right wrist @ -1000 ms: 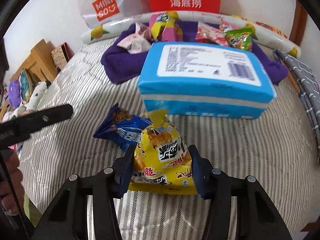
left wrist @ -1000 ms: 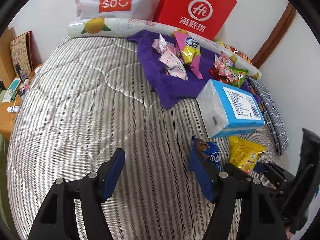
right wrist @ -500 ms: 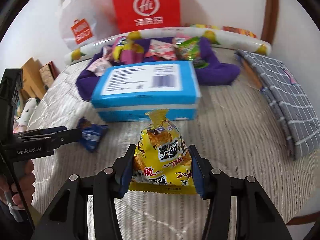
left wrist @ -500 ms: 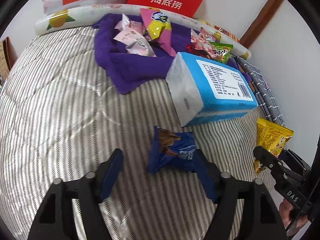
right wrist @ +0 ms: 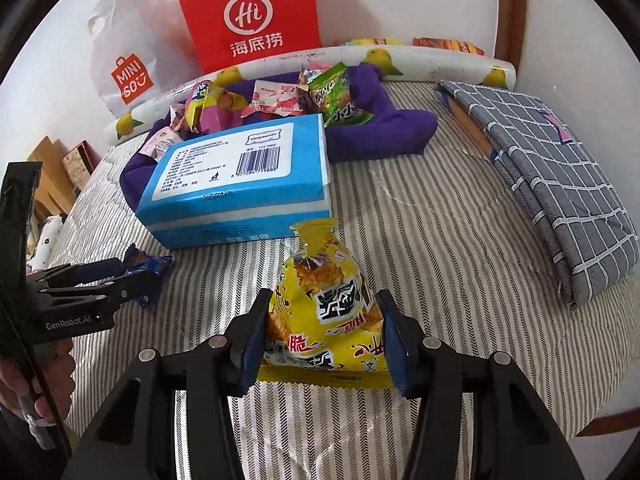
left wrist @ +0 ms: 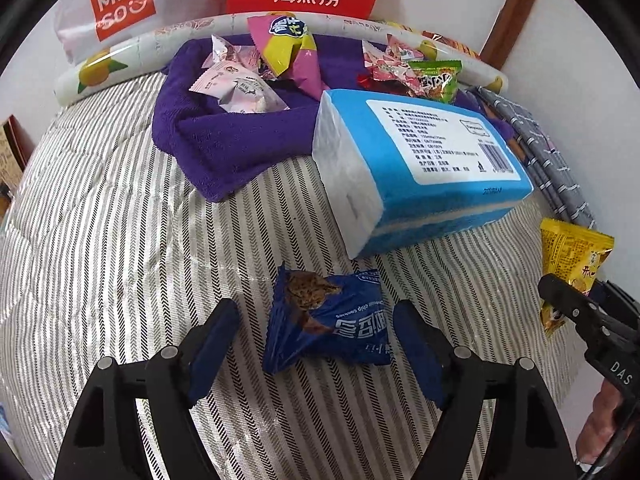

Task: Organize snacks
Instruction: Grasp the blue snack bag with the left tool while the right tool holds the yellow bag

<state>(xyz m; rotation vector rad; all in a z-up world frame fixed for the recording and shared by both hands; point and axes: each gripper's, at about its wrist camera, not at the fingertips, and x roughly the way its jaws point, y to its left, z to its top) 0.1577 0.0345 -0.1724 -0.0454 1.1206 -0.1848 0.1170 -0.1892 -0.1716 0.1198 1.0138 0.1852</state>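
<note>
With its jaws opening around the blue cookie pack (left wrist: 328, 316) lying mid-bed just before the tissue box (left wrist: 420, 168), the left hand-held gripper (left wrist: 316, 344) is risking a crushing pinch, while the right hand-held gripper (right wrist: 320, 336) is clamping the yellow bag (right wrist: 324, 308), which could be slipping

Left gripper (left wrist: 316, 344) opening, now straddling cookie packet (left wrist: 328, 320).

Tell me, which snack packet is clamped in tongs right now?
The yellow snack packet, squeezed in the right tongs. The blue cookie packet only lies between the opening left tongs, untouched.
</note>
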